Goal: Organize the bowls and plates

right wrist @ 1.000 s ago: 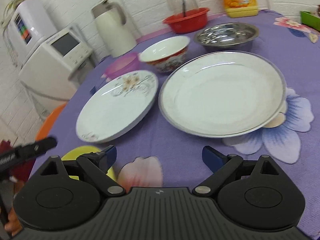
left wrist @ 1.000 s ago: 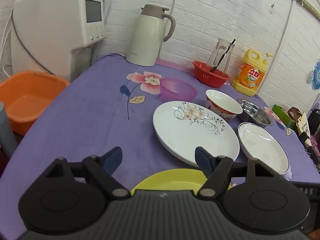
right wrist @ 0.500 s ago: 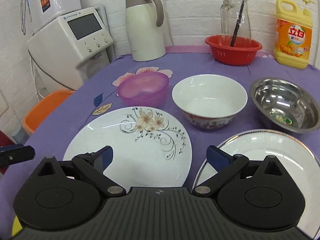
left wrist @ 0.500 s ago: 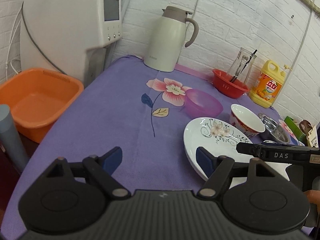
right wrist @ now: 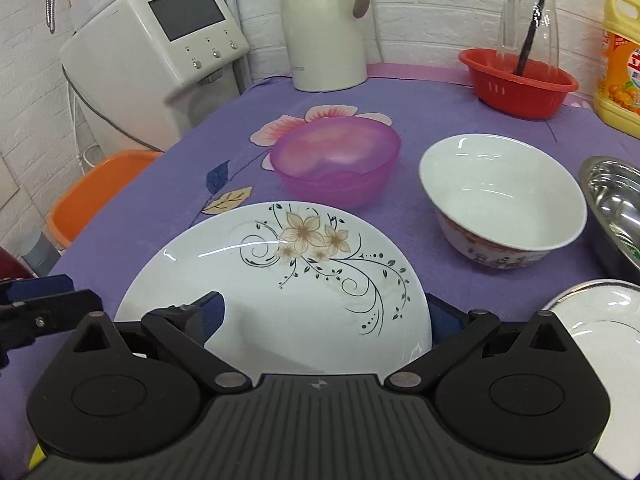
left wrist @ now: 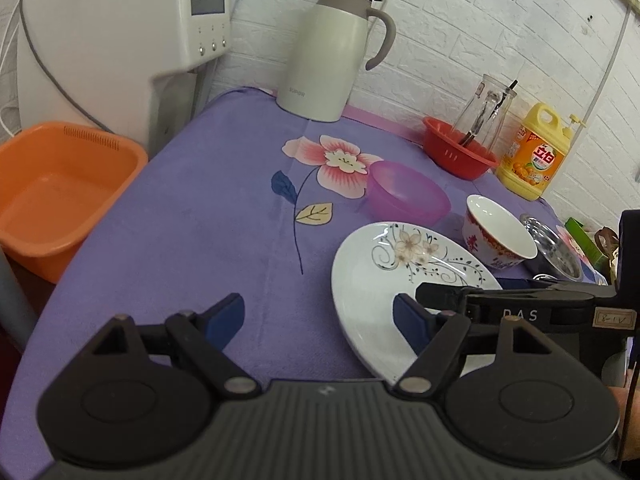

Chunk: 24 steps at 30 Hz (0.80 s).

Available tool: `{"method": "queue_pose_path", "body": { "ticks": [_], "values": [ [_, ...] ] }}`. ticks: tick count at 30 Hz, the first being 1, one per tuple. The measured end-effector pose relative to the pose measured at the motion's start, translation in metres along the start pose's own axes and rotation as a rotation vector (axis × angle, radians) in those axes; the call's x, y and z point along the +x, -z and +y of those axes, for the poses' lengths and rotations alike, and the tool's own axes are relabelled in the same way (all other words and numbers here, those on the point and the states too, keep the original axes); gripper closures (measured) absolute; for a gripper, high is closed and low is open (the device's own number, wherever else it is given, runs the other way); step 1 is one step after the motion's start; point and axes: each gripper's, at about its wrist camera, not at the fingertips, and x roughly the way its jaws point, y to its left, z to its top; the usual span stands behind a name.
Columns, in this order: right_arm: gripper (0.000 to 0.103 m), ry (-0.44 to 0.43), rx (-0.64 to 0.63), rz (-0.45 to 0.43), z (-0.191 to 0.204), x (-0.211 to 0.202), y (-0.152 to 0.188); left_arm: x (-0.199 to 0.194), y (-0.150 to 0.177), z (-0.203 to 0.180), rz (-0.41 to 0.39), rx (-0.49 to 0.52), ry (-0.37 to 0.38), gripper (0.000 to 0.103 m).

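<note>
Right gripper (right wrist: pixel 322 316), wide open, is straddling the floral plate (right wrist: pixel 280 280) near edge; left gripper (left wrist: pixel 318 316), open and empty, is hovering over bare purple cloth (left wrist: pixel 192 208) beside it.

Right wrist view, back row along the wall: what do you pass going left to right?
White appliance → cream thermos jug → red basket with the glass jar standing in it → yellow detergent bottle.

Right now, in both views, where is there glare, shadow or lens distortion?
Right wrist view: thin white glare streaks on the flowered plate, and the right gripper casts a soft shadow on its near half. Left wrist view: fisheye bends the brick wall; dark corners.
</note>
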Motion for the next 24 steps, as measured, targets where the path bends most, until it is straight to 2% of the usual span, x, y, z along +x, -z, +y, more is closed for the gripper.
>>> {"method": "queue_pose_path", "body": {
  "ticks": [3, 6, 9, 13, 18, 24],
  "values": [
    [0.0, 0.014, 0.001, -0.009, 0.0, -0.002, 0.005, 0.006, -0.001, -0.001, 0.011, 0.003, -0.014, 0.027],
    [0.0, 0.039, -0.009, -0.004, -0.002, -0.011, 0.017, 0.019, -0.004, -0.007, 0.029, 0.002, 0.009, 0.027],
    [0.0, 0.001, 0.005, -0.005, -0.003, -0.017, 0.024, 0.038, -0.007, -0.018, 0.058, 0.022, 0.019, 0.027],
    [0.0, -0.016, -0.028, 0.0, 0.001, -0.012, 0.026, 0.055, -0.006, -0.027, 0.088, 0.065, -0.01, 0.027],
    [0.0, 0.008, -0.112, -0.001, 0.004, -0.009, 0.03, 0.059, -0.002, -0.034, 0.096, 0.146, -0.033, 0.026],
    [0.0, 0.011, -0.107, -0.004, 0.005, -0.011, 0.032, 0.06, 0.001, -0.036, 0.087, 0.187, -0.032, 0.027]
  ]
}}
